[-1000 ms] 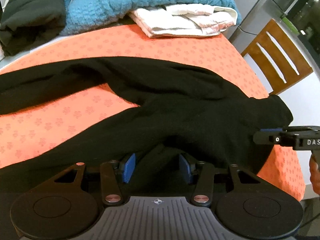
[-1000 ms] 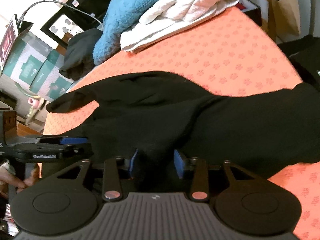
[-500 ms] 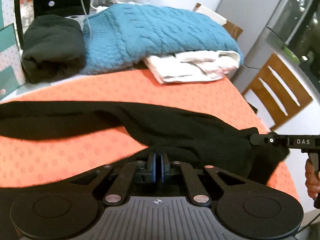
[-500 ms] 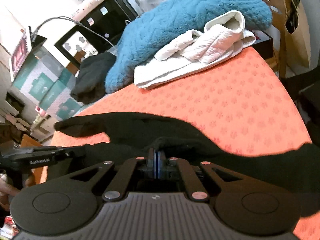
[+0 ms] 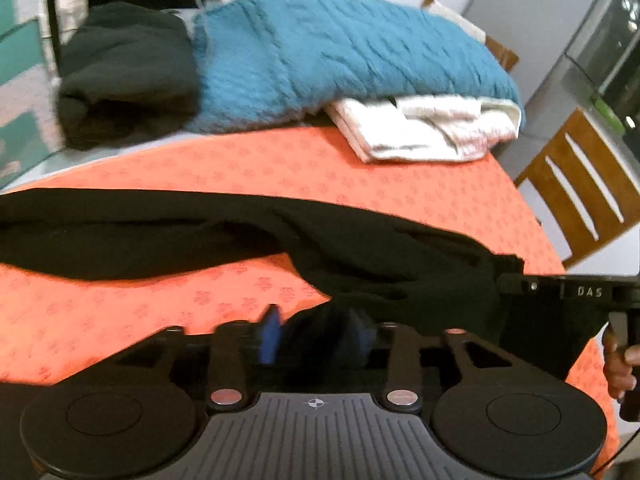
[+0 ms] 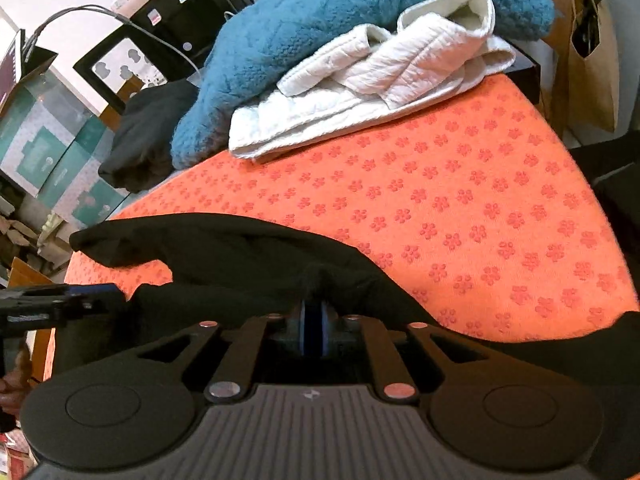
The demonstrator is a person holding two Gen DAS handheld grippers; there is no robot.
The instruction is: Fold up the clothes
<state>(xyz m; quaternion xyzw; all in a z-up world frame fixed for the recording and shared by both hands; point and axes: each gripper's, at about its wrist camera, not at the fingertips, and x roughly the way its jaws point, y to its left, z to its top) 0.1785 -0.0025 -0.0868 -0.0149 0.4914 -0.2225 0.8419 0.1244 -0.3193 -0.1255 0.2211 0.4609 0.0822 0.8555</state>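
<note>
Left tool (image 5: 316, 338) was opening, the soft black knit garment (image 5: 360, 256) loose between its blue pads. Right tool (image 6: 315, 330) pinched the garment, jaws starting to part, over the orange flower-print worktop (image 6: 460, 200).

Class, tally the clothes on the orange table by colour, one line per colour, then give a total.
Black: 2, the black garment being folded and the dark bundle at the back
Blue: 1, the knitted sweater
White: 1, the quilted garment
Total: 4

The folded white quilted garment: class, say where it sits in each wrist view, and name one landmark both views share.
Left wrist view: folded white quilted garment lies upper right, at the far edge of the orange patterned tablecloth.
Right wrist view: the garment lies upper centre.
Shared landmark: the teal knitted sweater behind it.
</note>
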